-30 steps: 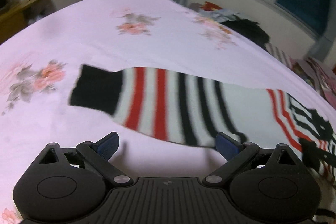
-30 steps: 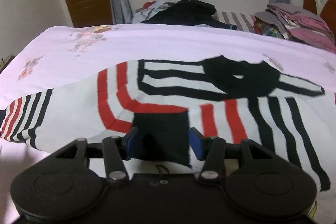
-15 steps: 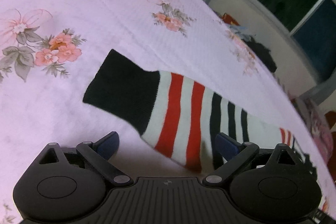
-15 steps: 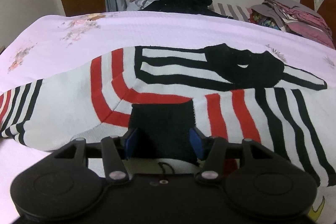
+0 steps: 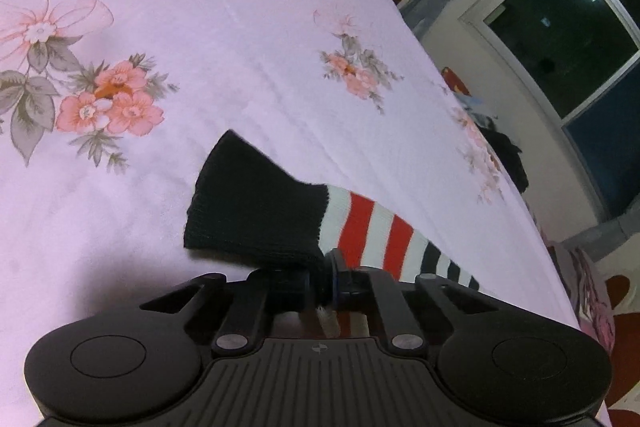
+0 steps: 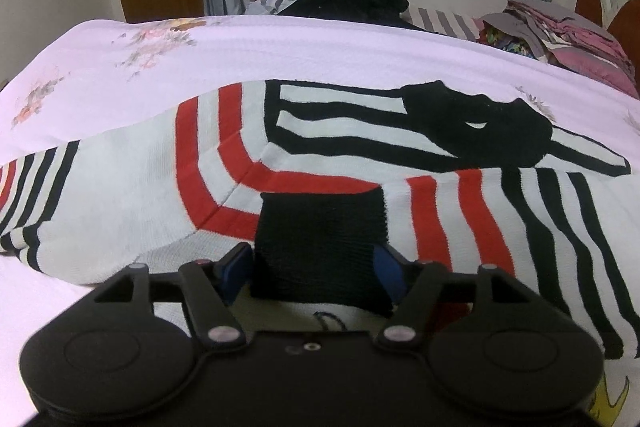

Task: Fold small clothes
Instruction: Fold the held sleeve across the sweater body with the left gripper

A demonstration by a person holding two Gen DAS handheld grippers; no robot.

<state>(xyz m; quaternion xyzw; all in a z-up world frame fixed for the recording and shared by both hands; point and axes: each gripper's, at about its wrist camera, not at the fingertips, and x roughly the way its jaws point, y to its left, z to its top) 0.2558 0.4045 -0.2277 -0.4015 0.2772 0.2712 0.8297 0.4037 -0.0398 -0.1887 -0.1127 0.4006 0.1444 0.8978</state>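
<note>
Here, left hand-held gripper (image 5: 320, 281) clenched on sweater (image 6: 120, 195) cuff (image 5: 256, 215); right hand-held gripper (image 6: 316, 275) opening, other cuff (image 6: 320, 247) between fingers

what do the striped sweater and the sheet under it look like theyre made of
Striped sweater: looks like a soft knit, likely cotton or acrylic yarn. Its black cuff shows ribbed stitch rows and a matte, slightly fuzzy face.

Bed sheet: looks like thin woven cotton or a blend, pale pink with printed flowers. It is smooth and matte, with fine creases. The exact fibre cannot be told for either.
</note>
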